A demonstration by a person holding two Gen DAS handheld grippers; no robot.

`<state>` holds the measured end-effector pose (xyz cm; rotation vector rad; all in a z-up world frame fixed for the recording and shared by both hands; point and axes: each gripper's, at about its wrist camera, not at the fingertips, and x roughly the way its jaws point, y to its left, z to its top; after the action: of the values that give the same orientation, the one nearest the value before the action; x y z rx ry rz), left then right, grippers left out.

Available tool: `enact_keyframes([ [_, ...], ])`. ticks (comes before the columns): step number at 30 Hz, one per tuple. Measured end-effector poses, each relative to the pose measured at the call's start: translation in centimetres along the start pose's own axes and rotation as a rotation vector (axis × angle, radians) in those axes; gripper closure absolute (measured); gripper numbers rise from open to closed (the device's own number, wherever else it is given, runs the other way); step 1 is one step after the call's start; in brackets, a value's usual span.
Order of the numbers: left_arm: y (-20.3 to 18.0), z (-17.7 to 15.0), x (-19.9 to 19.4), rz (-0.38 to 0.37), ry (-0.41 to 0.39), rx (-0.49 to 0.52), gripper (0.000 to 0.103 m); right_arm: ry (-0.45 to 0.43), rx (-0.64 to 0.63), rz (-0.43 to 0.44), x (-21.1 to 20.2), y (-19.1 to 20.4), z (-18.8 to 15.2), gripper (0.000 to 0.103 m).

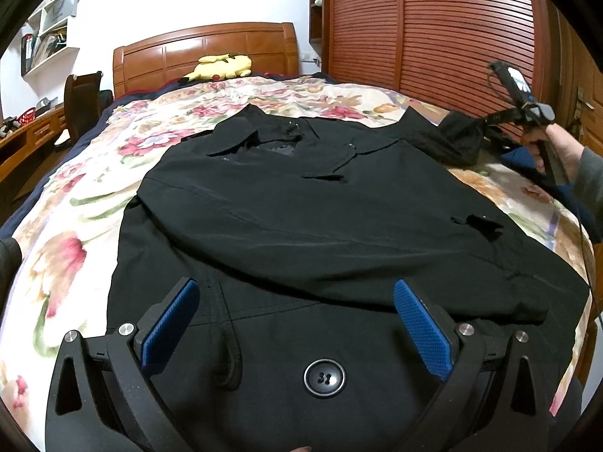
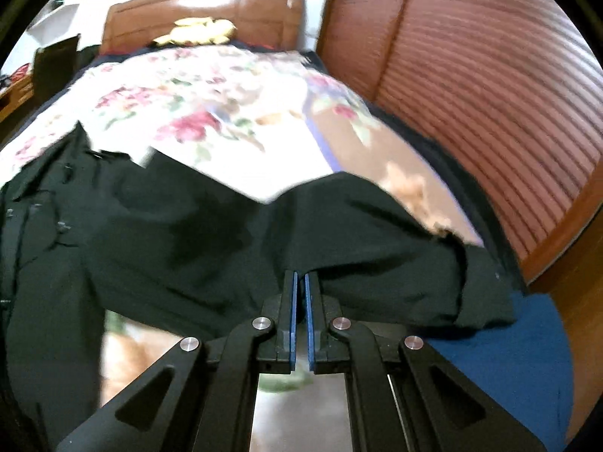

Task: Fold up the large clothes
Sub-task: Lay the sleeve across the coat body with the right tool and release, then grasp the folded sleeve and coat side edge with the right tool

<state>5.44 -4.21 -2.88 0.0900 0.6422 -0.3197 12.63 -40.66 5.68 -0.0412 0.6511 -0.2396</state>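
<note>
A large black coat (image 1: 301,207) lies spread on the bed with its collar toward the headboard and one sleeve folded across its front. My left gripper (image 1: 296,286) hovers open over the coat's near hem, a big black button (image 1: 324,377) between its blue pads (image 1: 422,331). In the right wrist view my right gripper (image 2: 301,277) is shut on the coat's black sleeve (image 2: 377,256), which hangs lifted off the quilt. From the left wrist view, that gripper (image 1: 486,122) is at the far right in a person's hand (image 1: 557,143), pinching the sleeve end (image 1: 458,139).
A floral quilt (image 1: 75,207) covers the bed, with a wooden headboard (image 1: 203,52) and a yellow plush toy (image 1: 222,67) at the far end. A slatted wooden wardrobe (image 1: 433,30) stands close on the right. A desk, chair (image 1: 81,101) and wall shelves are on the left.
</note>
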Motion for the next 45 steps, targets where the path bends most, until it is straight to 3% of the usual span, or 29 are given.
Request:
enact_keyframes([
  [11,0.4,0.0,-0.4,-0.013,-0.012,-0.022,0.000,-0.136,-0.232,0.151,-7.7,9.6,-0.5,0.100],
  [18,0.6,0.0,-0.5,-0.021,-0.016,-0.044,0.000,-0.207,-0.319,0.292,-13.6,13.0,-3.7,0.100],
  [28,0.8,0.1,-0.7,-0.019,-0.022,-0.051,0.000,-0.072,-0.318,0.415,-11.8,13.4,-8.6,0.099],
  [31,0.8,0.1,-0.7,-0.019,-0.025,-0.052,0.000,-0.045,-0.281,0.438,-12.4,13.0,-9.2,0.092],
  [35,0.8,0.1,-0.9,-0.016,-0.030,-0.050,0.000,-0.095,-0.260,0.419,-14.5,12.0,-9.3,0.053],
  [41,1.0,0.1,-1.5,-0.018,-0.044,-0.055,0.000,-0.126,-0.181,0.326,-14.3,10.5,-9.8,0.045],
  [45,0.9,0.0,-2.1,-0.036,-0.053,-0.056,0.000,-0.063,-0.133,0.235,-10.7,9.1,-10.7,0.045],
])
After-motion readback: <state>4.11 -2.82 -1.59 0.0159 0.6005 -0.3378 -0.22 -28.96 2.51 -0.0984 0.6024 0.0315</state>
